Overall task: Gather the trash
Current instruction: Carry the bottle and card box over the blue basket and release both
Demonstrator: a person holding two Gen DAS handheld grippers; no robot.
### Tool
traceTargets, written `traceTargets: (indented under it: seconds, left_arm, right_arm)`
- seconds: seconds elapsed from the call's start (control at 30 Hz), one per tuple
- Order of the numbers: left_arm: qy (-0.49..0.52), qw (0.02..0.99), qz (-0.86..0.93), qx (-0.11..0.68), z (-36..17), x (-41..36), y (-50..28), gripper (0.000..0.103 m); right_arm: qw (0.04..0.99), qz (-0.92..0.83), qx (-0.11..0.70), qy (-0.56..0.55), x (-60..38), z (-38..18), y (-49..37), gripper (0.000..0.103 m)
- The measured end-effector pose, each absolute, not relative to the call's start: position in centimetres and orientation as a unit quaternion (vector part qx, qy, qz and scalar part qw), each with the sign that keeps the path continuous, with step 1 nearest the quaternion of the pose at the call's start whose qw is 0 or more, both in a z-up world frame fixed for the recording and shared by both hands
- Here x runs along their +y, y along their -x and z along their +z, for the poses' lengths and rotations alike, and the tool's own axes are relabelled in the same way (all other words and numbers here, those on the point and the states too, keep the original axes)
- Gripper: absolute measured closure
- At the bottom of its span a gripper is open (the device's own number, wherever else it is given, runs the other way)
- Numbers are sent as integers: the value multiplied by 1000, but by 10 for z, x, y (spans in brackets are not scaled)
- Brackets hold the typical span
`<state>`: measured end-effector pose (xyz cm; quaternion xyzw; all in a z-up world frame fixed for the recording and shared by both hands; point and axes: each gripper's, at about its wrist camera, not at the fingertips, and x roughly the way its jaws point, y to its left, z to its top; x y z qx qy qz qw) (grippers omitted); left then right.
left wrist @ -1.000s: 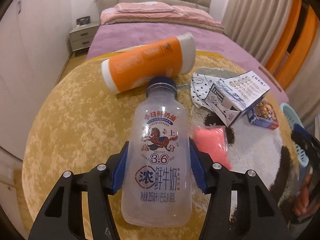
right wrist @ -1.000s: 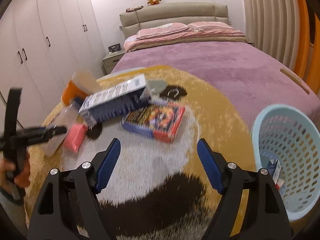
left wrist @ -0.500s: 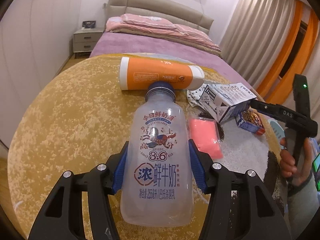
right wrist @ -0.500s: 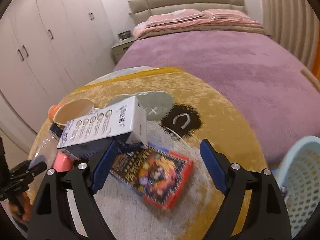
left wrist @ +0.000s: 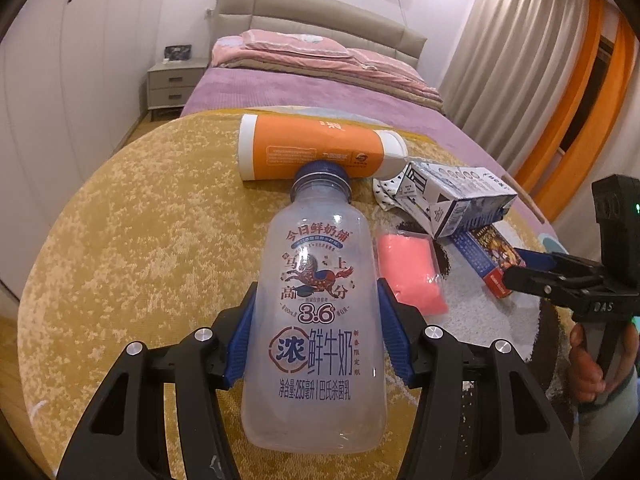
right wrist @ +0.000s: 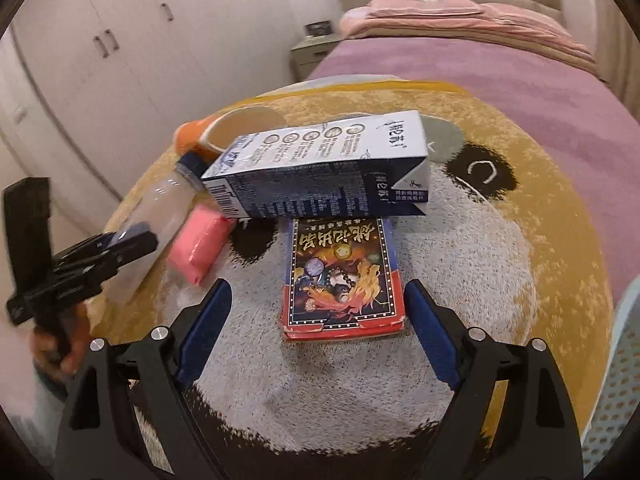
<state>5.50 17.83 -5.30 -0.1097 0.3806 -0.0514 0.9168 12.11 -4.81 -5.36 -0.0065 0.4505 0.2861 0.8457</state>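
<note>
1. The right gripper hangs over the round panda rug with its fingers spread wide and nothing pressed between them.
2. Straight ahead of it at 12 o'clock, and closest of the litter, lies the red-edged card box. It lies flat, with its long axis running away from the gripper, along the line the gripper points. Its near end sits between the two fingers, a clear gap on either side.
3. That is the relation that counts. The fingers already straddle the short width of the box, so I judge a short drop and a squeeze would take it with no turn of the wrist.
4. Just beyond, at 12 o'clock, the blue-and-white milk carton lies crosswise over the far end of the card box. A lift may drag it.
5. At 10 o'clock is the pink packet. Past it the left gripper is clamped on the clear milk bottle, cap pointing away. That hand is busy, so the right one is the nearer for the card box.
6. Farthest off, the orange cup lies on its side near the bed.
</note>
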Motion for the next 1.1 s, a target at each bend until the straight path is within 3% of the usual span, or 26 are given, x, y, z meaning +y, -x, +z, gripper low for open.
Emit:
traceTargets:
  seconds: [0.13, 0.17, 0.23, 0.27, 0.77, 1.1]
  left_arm:
    - [105, 917, -49, 381, -53, 175, -55, 49]
    - [105, 917, -49, 381, -52, 174, -55, 49]
    - [104, 917, -47, 382, -53, 173, -56, 49]
    - [104, 917, -46, 383, -52, 173, -56, 49]
    - [127, 920, -79, 363, -27, 140, -9, 49]
    - [82, 930, -145, 326, 8, 67, 8, 49]
  right_arm:
    - [867, 226, 440, 53, -30, -55, -120, 20]
    - [869, 220, 438, 60, -28, -56, -119, 24]
    - [870, 216, 437, 75, -23, -56, -116, 43]
    - [870, 217, 435, 79, -22, -55, -113, 46]
    - [838, 315, 443, -51, -73, -24, -41, 46]
    - [889, 247, 375, -91, -145, 13, -18, 46]
